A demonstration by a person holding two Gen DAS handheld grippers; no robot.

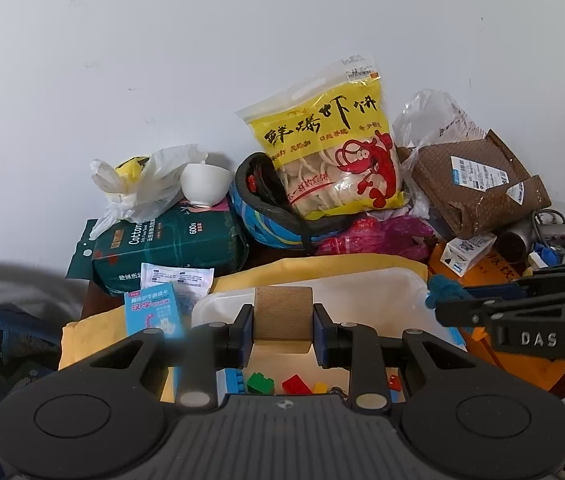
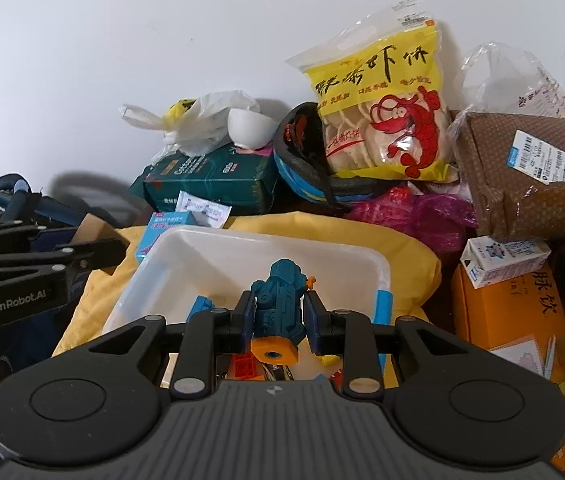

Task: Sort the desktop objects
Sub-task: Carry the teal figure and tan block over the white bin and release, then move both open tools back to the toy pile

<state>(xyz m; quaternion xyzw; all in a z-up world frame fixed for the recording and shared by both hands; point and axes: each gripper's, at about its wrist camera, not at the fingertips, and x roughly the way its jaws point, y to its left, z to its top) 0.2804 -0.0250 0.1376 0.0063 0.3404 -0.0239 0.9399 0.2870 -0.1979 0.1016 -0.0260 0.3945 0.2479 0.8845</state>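
Backdrop: plain white wall behind a crowded table, most of it hidden under a yellow cloth and heaped goods.
Left gripper: its 2 fingers are closed onto the flat sides of a wooden block, a light beech piece with a rounded top, held above the white bin.
Right gripper: fingers pinch a teal toy figure with an orange base, upright between the pads, over the near part of the white bin. The left wrist view shows this gripper from the side, with a bit of teal at its tip.
Bin contents: small plastic bricks lie on the bottom, a green brick, a red brick and a blue brick among them.
Back row, left: a dark green tissue pack carries a white bowl and a crumpled white plastic bag.
Back row, middle: a yellow bag of shrimp crackers stands tilted inside a black and blue helmet.
Back row, right: a torn brown parcel lies tilted, a clear bag behind it, magenta plastic below it.
Right side: a small white carton rests on an orange box.
Left of bin: a light blue card box lies just beside the rim.
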